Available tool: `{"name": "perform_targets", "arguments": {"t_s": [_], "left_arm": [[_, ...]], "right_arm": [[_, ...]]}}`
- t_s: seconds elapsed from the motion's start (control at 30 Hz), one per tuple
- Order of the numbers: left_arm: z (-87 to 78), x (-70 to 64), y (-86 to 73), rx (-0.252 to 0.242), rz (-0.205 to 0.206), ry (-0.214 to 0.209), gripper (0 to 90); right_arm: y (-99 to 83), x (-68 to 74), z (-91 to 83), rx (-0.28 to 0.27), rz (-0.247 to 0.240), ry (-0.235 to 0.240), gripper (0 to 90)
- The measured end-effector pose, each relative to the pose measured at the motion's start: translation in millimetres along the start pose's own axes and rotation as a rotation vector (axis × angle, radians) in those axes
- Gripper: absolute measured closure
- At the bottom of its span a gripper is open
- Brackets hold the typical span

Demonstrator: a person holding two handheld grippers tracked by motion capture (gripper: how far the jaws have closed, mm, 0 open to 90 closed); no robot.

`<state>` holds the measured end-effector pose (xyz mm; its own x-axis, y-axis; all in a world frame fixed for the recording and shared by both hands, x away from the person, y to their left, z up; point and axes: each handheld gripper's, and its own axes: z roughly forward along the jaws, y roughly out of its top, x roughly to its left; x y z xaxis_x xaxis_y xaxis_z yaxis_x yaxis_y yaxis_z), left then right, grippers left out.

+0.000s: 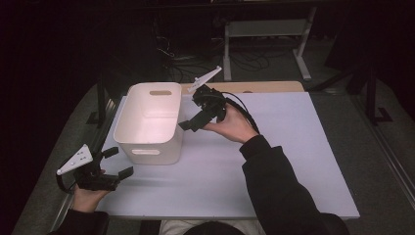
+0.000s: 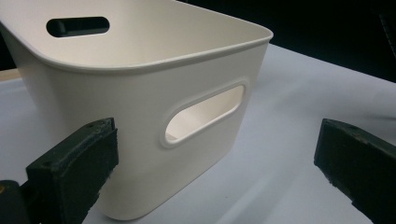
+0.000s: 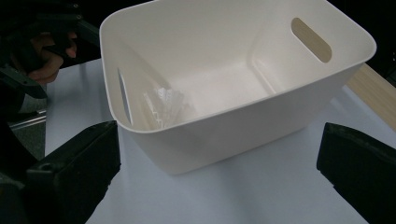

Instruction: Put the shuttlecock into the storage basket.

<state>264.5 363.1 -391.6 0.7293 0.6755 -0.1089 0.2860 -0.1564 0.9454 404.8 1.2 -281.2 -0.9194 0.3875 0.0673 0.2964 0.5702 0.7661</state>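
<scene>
We see the white bin (image 1: 149, 122) standing on the bench (image 1: 274, 161), left of centre. Our left claw (image 1: 117, 161) hangs just near-left of it, jaws apart and empty. Our right claw (image 1: 188, 125) hovers at its right wall, jaws also apart, gripping nothing.

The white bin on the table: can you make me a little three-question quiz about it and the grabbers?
1. True or false: the left gripper has its fingers clamped on the white bin.
2. What lies inside the bin? A) a clear crinkly plastic piece B) a red ball C) a spoon
3. Which gripper is beside the bin's right wall?

Key: 1 false, both grippers are open and apart from it. 2 A. 3 the right gripper.
</scene>
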Motion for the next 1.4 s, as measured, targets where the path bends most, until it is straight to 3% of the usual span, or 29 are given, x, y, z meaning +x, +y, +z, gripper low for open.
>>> {"name": "perform_targets", "arguments": {"t_s": [1.4], "left_arm": [[0.9, 0.7, 0.2, 0.006, 0.0, 0.001, 0.0]], "right_arm": [[-66.4, -23.2, -39.5, -0.024, 0.092, -0.07, 0.0]]}}
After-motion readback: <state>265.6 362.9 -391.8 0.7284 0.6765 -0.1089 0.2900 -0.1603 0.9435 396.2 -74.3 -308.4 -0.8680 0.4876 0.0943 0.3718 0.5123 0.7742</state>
